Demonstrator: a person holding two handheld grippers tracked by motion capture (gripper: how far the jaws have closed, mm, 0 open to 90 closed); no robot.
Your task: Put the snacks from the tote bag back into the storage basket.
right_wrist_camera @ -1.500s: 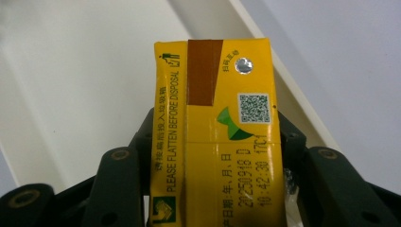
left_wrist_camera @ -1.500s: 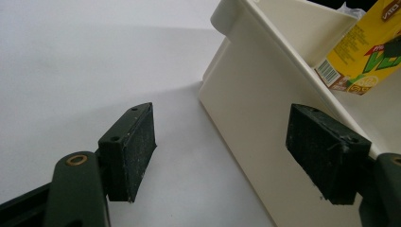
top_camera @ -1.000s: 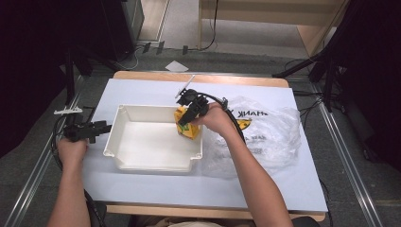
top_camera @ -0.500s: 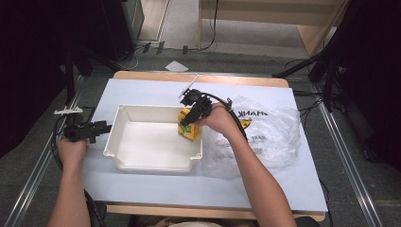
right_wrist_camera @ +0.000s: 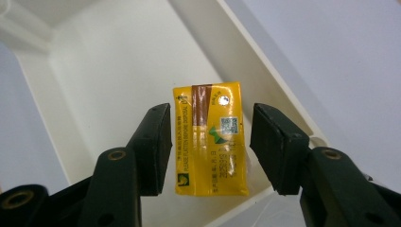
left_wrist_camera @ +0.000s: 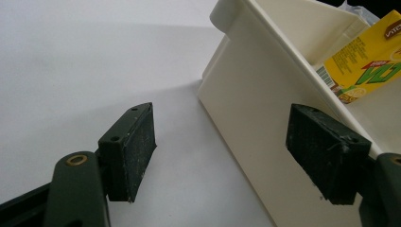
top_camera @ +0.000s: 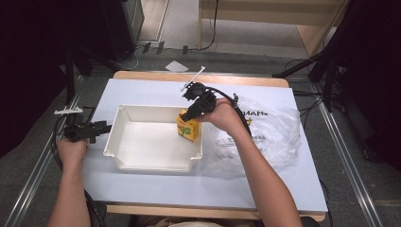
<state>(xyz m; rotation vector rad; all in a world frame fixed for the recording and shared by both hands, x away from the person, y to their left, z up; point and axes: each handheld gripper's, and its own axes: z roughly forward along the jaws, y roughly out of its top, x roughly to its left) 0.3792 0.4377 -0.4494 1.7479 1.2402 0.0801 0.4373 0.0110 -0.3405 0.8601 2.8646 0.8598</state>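
A yellow drink carton (top_camera: 188, 127) stands upright at the right end of a white tray (top_camera: 151, 108). My right gripper (top_camera: 186, 116) hangs just above it. In the right gripper view the carton (right_wrist_camera: 210, 142) lies between the two black jaws with a gap on each side, so the right gripper (right_wrist_camera: 210, 120) is open. My left gripper (top_camera: 101, 127) rests open on the table just left of the tray. In the left gripper view its jaws (left_wrist_camera: 222, 142) are wide apart by the tray's outer wall (left_wrist_camera: 255, 94), and the carton (left_wrist_camera: 364, 61) shows beyond the rim.
A crumpled clear plastic bag (top_camera: 272, 135) with printed letters lies right of the tray under my right forearm. The pale blue table top (top_camera: 142, 90) has bare room behind and in front of the tray. Metal rails run along both sides.
The carton went from tilted in the right gripper to standing in the tray. The right jaws have opened off it. The left gripper stayed put.
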